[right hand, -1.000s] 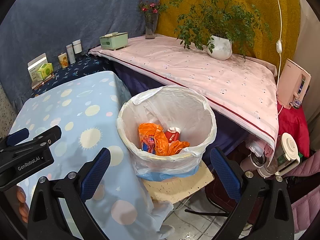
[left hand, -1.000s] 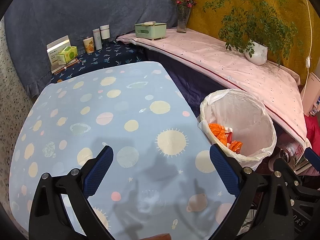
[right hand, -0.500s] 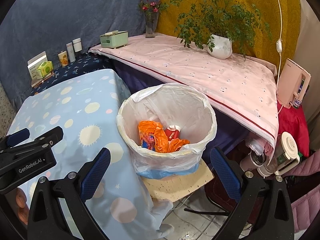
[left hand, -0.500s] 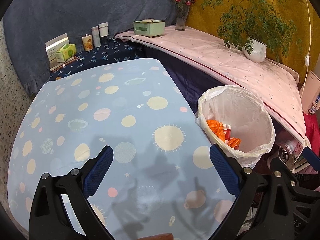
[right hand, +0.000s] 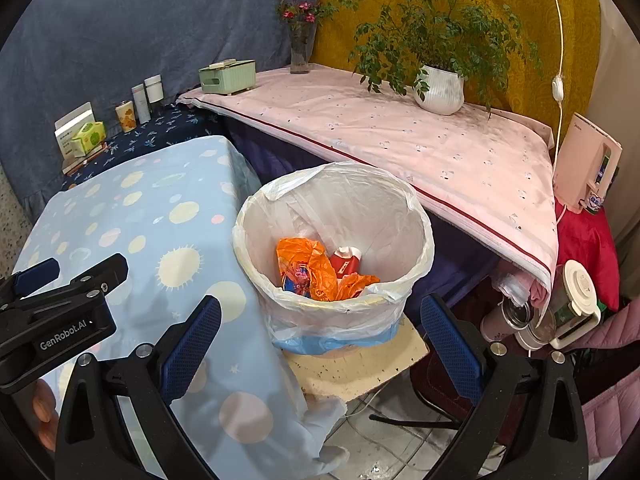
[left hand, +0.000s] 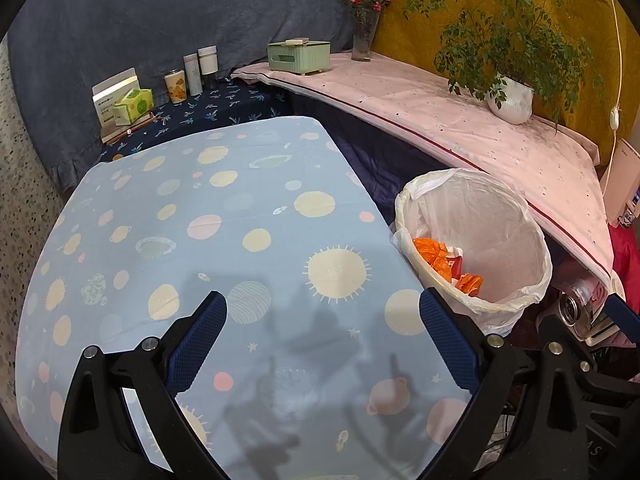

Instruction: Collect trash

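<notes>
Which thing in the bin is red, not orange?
The small crumpled carton in the bin. It lies between the orange wrappers: the big one on its left, a smaller one in front.

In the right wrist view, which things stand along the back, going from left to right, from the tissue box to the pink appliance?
Green tissue box → printed can → two white bottles → mint green box → flower vase → potted plant → pink appliance.
</notes>
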